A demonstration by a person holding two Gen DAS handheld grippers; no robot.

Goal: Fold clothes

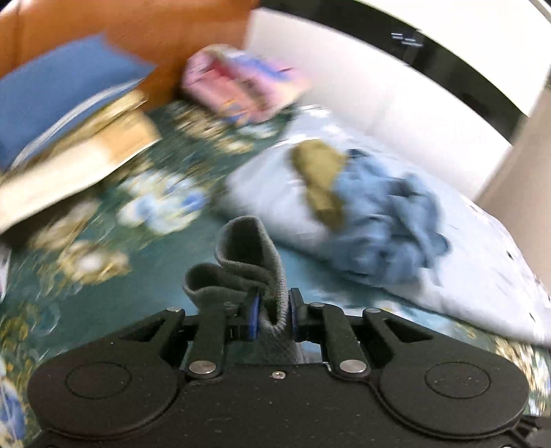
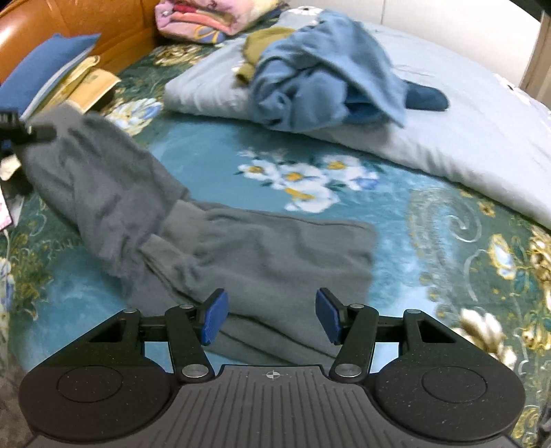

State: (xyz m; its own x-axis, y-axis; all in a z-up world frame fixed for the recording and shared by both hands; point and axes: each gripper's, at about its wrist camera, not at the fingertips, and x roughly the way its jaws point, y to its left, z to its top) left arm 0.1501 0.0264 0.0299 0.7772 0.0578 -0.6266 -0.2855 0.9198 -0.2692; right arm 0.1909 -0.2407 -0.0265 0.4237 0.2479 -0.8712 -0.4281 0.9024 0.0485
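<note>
A grey fleece garment (image 2: 241, 248) lies across the teal floral bedspread (image 2: 447, 220), part folded, with one end raised toward the left. My left gripper (image 1: 273, 310) is shut on that raised end, and a ribbed grey fold (image 1: 241, 248) sticks up between its blue pads. In the right wrist view the left gripper (image 2: 34, 132) shows at the far left edge with the cloth hanging from it. My right gripper (image 2: 272, 312) hovers over the garment's near, flat part. Its jaws stand apart and the pads touch nothing.
A heap of light blue and olive clothes (image 2: 310, 79) rests on a pale quilt (image 2: 465, 131) at the back right. A folded pink blanket (image 2: 199, 20) lies by the orange headboard (image 2: 86, 24). A blue cushion and tan items (image 2: 58, 72) sit at the back left.
</note>
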